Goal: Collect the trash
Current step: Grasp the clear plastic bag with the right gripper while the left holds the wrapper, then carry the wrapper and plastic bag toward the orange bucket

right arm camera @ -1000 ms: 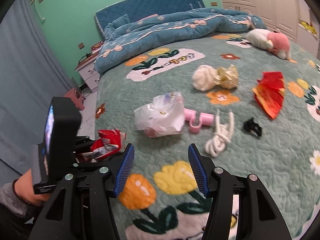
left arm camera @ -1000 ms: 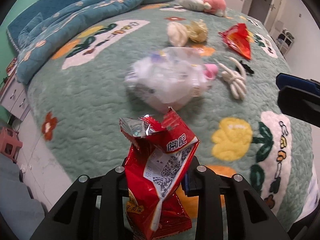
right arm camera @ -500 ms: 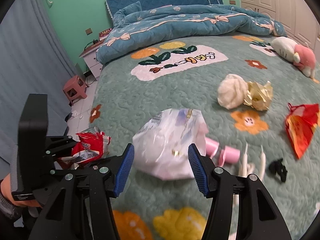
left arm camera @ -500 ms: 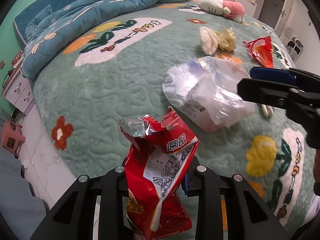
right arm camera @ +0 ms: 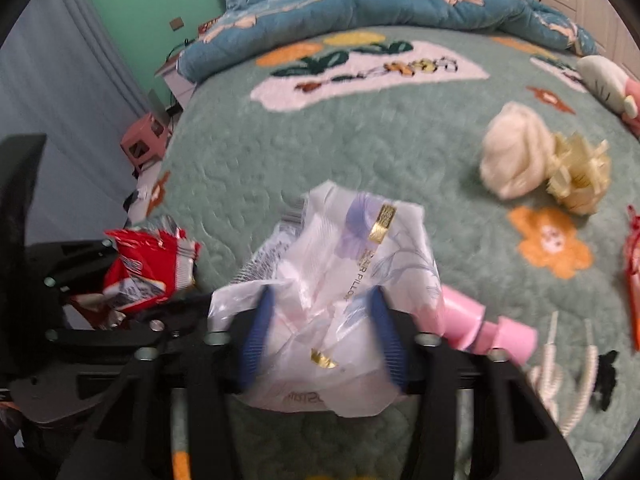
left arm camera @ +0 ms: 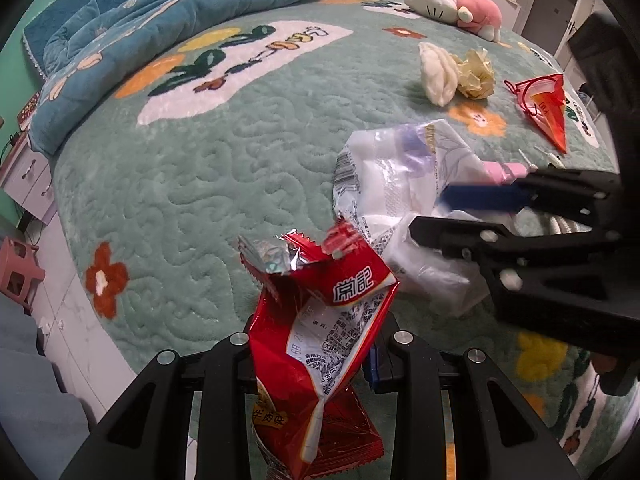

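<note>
The green bedspread (left arm camera: 224, 184) carries the litter. At its centre the white plastic bag (right arm camera: 344, 280) lies between the right gripper (right arm camera: 320, 328) jaws, which are closing on it (pads already denting it). At nine o'clock of that bag, the left gripper (left arm camera: 312, 360) clamps the red snack wrapper (left arm camera: 320, 340).

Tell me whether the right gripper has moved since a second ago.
Yes. The right gripper came forward and down over the green bedspread to the white plastic bag; its jaws are closing, bag between them.
</note>
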`<state>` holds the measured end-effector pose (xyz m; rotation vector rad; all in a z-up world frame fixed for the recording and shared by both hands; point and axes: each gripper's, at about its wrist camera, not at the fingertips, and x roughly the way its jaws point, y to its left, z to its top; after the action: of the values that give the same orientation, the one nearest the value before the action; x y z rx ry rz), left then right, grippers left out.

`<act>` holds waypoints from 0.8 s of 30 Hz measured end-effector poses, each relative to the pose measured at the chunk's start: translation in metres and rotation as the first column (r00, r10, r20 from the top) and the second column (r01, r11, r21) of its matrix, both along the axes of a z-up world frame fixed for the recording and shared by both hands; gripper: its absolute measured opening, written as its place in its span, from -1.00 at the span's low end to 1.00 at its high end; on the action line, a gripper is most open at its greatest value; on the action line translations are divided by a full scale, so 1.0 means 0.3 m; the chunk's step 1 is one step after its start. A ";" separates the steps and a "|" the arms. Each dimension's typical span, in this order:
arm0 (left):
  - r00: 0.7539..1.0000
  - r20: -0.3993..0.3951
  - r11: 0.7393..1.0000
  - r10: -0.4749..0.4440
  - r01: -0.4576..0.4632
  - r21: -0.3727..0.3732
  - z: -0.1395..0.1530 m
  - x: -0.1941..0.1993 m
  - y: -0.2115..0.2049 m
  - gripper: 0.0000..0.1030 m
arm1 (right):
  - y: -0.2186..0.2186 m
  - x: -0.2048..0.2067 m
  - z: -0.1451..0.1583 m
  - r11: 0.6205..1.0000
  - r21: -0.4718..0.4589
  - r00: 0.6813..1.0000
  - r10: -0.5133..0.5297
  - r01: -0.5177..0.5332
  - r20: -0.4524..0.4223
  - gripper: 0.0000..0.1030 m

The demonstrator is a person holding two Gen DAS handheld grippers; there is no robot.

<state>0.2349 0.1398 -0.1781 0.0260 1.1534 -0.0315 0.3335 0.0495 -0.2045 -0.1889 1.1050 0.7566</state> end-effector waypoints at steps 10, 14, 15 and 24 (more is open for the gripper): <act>1.000 0.008 1.000 0.011 -0.011 -0.002 0.017 -0.024 0.001 -0.36 | -0.017 -0.047 0.050 1.000 0.012 0.998 -0.004 0.003 0.059 -0.94; 1.000 0.023 1.000 0.017 -0.017 0.003 0.052 -0.055 -0.001 -0.36 | -0.049 -0.088 0.115 0.999 0.041 0.997 -0.016 0.013 0.080 -0.95; 1.000 0.026 1.000 0.018 -0.018 0.005 0.061 -0.062 -0.003 -0.36 | -0.052 -0.096 0.128 0.999 0.044 0.996 -0.017 0.013 0.085 -0.95; 0.997 0.072 1.000 0.014 -0.015 0.018 0.163 -0.166 -0.037 -0.35 | -0.107 -0.236 0.276 0.995 0.101 0.989 -0.033 0.018 0.144 -0.95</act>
<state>0.1852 0.1287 -0.1291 0.0355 1.0817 -0.0068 0.2628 0.0173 -0.1215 -0.1429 0.9271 0.7614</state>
